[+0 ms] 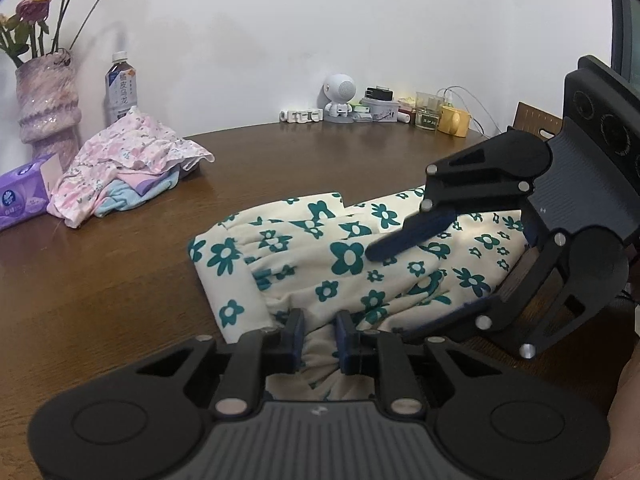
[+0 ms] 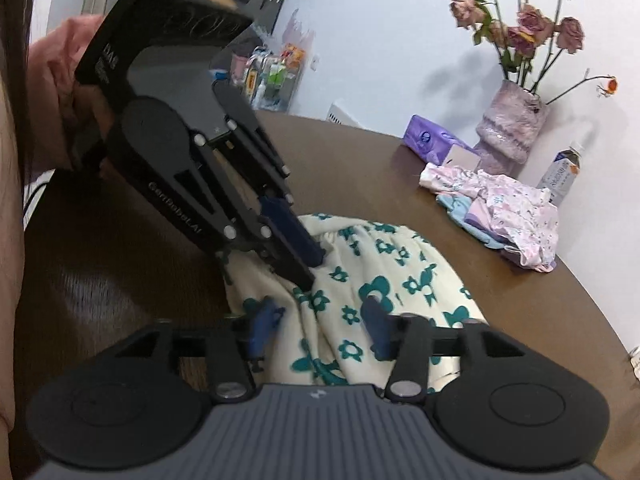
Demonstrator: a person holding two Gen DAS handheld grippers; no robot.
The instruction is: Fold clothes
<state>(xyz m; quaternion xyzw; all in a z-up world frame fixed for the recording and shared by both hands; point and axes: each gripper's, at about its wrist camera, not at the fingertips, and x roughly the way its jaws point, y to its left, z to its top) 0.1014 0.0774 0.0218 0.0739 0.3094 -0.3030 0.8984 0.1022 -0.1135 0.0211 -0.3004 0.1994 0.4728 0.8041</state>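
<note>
**Clerk:** Item one, the garment: which way did it run?

**Me:** The cream floral garment (image 1: 352, 264) lay on the brown table (image 1: 120, 280), folded into a long band. In my left view its long axis ran from the lower left toward the upper right, gathered waistband nearest me.

**Clerk:** Surroundings?

**Me:** Well apart at the far left: a pile of pink clothes (image 1: 132, 160), a purple tissue pack (image 1: 24, 192), a vase (image 1: 46, 100) of dried roses and a bottle (image 1: 120, 88). Small clutter stood along the wall. Nothing lay between the pile and the garment.

**Clerk:** Tongs?

**Me:** My left gripper (image 1: 319, 336) was clenched on the gathered waistband edge. My right gripper (image 2: 320, 320) stood released, its pads parted over the cloth, fabric between them but not pinched.
</note>
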